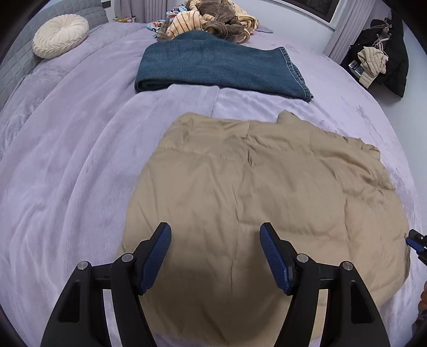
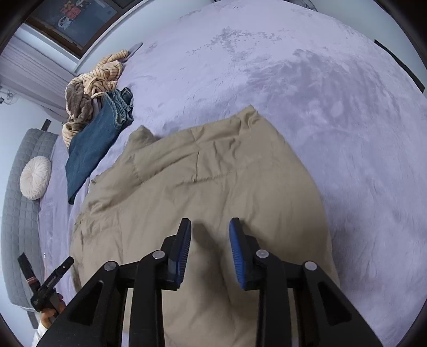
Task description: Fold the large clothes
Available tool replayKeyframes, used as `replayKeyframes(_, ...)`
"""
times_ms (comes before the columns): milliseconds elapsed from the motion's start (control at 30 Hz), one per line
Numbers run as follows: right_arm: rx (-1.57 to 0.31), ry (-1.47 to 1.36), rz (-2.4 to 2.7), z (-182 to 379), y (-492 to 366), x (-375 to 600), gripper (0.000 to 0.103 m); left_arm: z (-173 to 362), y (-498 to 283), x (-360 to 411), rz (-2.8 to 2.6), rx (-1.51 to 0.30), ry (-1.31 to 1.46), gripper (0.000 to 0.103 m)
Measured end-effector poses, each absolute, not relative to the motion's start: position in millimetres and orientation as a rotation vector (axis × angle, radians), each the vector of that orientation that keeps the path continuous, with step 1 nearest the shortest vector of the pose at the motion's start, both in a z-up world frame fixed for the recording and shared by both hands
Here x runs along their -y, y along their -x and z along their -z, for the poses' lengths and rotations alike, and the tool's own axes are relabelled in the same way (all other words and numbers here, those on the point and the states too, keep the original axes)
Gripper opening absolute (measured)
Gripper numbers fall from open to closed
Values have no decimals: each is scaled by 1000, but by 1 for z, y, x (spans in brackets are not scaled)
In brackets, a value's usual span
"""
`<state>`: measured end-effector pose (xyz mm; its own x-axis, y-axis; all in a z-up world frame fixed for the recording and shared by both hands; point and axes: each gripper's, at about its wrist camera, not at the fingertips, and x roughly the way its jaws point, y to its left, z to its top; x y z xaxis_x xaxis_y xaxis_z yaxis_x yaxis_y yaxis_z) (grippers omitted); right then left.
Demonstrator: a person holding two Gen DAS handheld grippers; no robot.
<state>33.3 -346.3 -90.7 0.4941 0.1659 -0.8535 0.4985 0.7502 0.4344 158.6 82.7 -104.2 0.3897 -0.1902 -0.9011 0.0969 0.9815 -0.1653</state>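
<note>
**Left wrist view: both grippers open over a folded tan garment on the bed**

Left wrist view puts the left gripper (image 1: pixel 215 235) nearest, its two blue ribbed pads spread wide with nothing between them; only tan cloth shows below the gap. Right wrist view shows the right gripper (image 2: pixel 210 227) the same way, jaws parted less widely and gripping nothing, with their shadow falling on the fabric just beneath.

Under both lies the tan garment (image 1: pixel 256 192), a large padded piece with stitched quilting lines. It lies flat near the front edge of the bed (image 1: pixel 66 165), folded into a broad, rounded block. Its surface is creased, a seam runs down the middle, and at the far edge a small corner stands up. The far right side is bunched and uneven. No bin or basket appears; the bed alone carries the clothes, on a lilac plush cover.

Beyond the tan piece, apart from it, folded blue jeans (image 1: pixel 213 69) lie across the cover, hem to the right. Touching their far side is a heap of unfolded clothes (image 1: pixel 213 24), striped cream and brown pieces tangled together. A round cream cushion (image 1: pixel 60 36) rests against the grey quilted headboard (image 1: pixel 16 61) at far left. At far right, off the bed, dark coats (image 1: pixel 384 66) hang together.
</note>
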Motion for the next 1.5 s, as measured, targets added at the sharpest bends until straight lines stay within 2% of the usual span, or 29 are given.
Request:
replayKeyframes(67,-1072,-738,217,91,-19,335,37,106,-141,-84,189,-1184,106,72)
replayKeyframes(100,-1076,-751,211,91,-10,329,42,107,-134,-85,187,-1190,113,79)
replayKeyframes(133,-1075,-764,208,91,-3,325,46,107,-126,-87,178,-1192,125,100)
replayKeyframes(167,-1072,-777,207,91,5,321,48,106,-119,-89,166,-1183,137,103)
replayKeyframes(367,-1056,-866,233,97,46,312,57,110,-92,-100,163,-1218,216,103)
replayKeyframes(433,-1047,-890,236,99,55,311,63,115,-90,-104,167,-1233,249,103)
replayKeyframes(567,-1034,-964,245,114,67,315,66,126,-83,-112,160,-1243,316,103)
replayKeyframes(633,-1018,-1024,246,125,71,318,80,134,-81,-116,163,-1253,338,103)
replayKeyframes(900,-939,-1210,235,162,80,321,80,166,-76,-140,241,-1276,612,103)
replayKeyframes(1000,-898,-1266,222,172,79,323,92,177,-77,-142,299,-1281,721,103)
replayKeyframes(1200,-830,-1375,180,186,64,326,92,193,-95,-137,347,-1252,820,103)
replayKeyframes(1267,-799,-1404,159,188,57,327,103,190,-102,-134,345,-1216,832,103)
replayKeyframes(1400,-755,-1460,108,189,39,328,103,189,-119,-137,307,-1174,860,103)
replayKeyframes(1500,-804,-1444,102,194,25,326,103,197,-129,-137,255,-1169,864,102)
